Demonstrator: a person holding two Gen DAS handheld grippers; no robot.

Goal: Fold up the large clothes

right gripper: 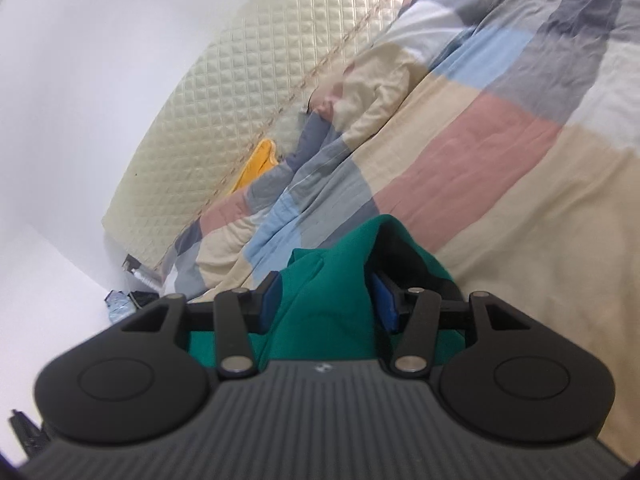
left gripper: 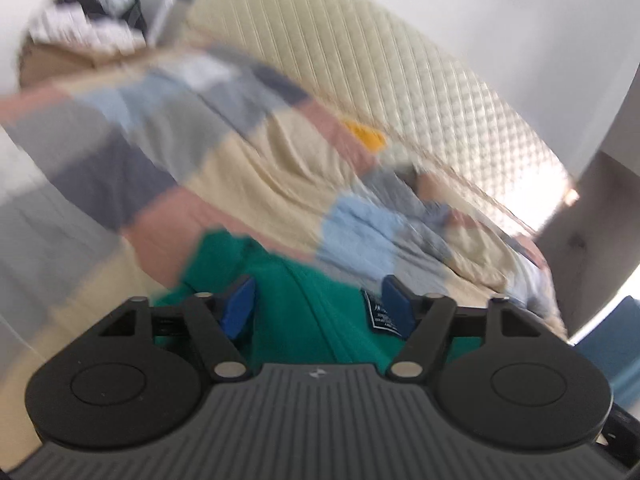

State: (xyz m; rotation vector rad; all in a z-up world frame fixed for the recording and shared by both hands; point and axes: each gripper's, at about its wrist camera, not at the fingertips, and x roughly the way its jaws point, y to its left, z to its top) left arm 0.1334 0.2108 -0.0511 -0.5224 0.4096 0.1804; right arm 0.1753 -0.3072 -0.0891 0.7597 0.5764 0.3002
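Note:
A green garment (left gripper: 304, 288) lies on the bed below my left gripper (left gripper: 318, 306), a dark blue label (left gripper: 382, 316) showing near the right pad. The left jaws stand wide apart, and the blue pads (left gripper: 240, 308) hang clear of the cloth. In the right wrist view the same green garment (right gripper: 328, 300) bunches up in a raised fold between the pads of my right gripper (right gripper: 326, 300). Those jaws are parted, and the cloth sits loosely in the gap, brushing the left pad (right gripper: 270, 300). The left wrist view is blurred.
A patchwork quilt (right gripper: 500, 140) in cream, pink, blue and grey covers the bed. A cream quilted headboard (left gripper: 360, 60) stands against the white wall, with a yellow item (left gripper: 366, 134) at its foot. Cluttered boxes (left gripper: 92, 20) sit beside the bed.

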